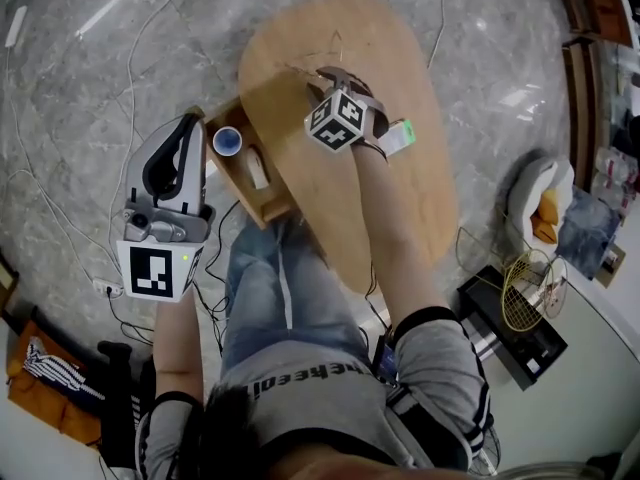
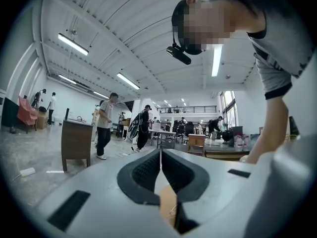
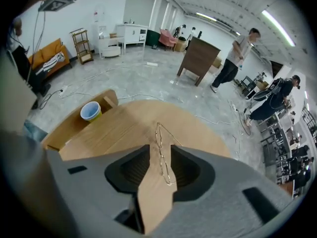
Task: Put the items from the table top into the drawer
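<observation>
A pair of thin wire-rimmed glasses (image 3: 159,138) lies on the oval wooden table (image 1: 400,198). My right gripper (image 3: 160,148) points steeply down over it, jaws open, with the glasses between the pads and untouched. In the head view the marker cube hides those jaws. The drawer (image 1: 262,206) stands pulled out at the table's left side. It holds a blue cup (image 1: 227,141) and a white item (image 1: 258,168). My left gripper (image 1: 190,118) is held level to the left of the drawer, shut with nothing in it (image 2: 160,155).
Cables trail over the marble floor round the table. A black box with a racket (image 1: 525,293) sits on the floor at the right. A wooden cabinet (image 3: 200,58) and several people stand far off in the hall.
</observation>
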Motion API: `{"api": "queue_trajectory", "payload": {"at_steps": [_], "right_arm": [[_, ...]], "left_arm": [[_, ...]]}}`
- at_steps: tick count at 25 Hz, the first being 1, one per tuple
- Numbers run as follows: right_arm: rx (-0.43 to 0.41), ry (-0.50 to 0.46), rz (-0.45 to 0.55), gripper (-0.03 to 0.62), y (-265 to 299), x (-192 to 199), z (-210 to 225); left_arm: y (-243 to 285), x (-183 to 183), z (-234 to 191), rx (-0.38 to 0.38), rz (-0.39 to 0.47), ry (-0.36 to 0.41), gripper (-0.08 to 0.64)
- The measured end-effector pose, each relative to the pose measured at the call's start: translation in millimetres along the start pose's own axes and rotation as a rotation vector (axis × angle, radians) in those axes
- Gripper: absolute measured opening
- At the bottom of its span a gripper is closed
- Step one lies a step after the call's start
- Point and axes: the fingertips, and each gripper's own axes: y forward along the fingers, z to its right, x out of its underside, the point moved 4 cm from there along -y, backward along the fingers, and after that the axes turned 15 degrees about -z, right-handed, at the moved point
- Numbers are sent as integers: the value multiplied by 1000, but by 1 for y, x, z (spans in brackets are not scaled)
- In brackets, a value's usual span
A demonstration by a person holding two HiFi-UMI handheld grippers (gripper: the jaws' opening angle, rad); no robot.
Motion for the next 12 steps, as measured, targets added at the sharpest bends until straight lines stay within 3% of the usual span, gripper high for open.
{"api": "queue_trajectory", "payload": {"at_steps": [9,11,12], "right_arm": [[1,-74,-111,130,43,3,-4],[16,-83,-125,102,46,4,-3],[29,-90,-129,56,46,4,-3]], "left_arm": [[1,19,-16,-22,-23,-5,14],[-1,21,-17,-27,-26,-4,14],[-1,22,-18,-29,-29,-3,14]]}}
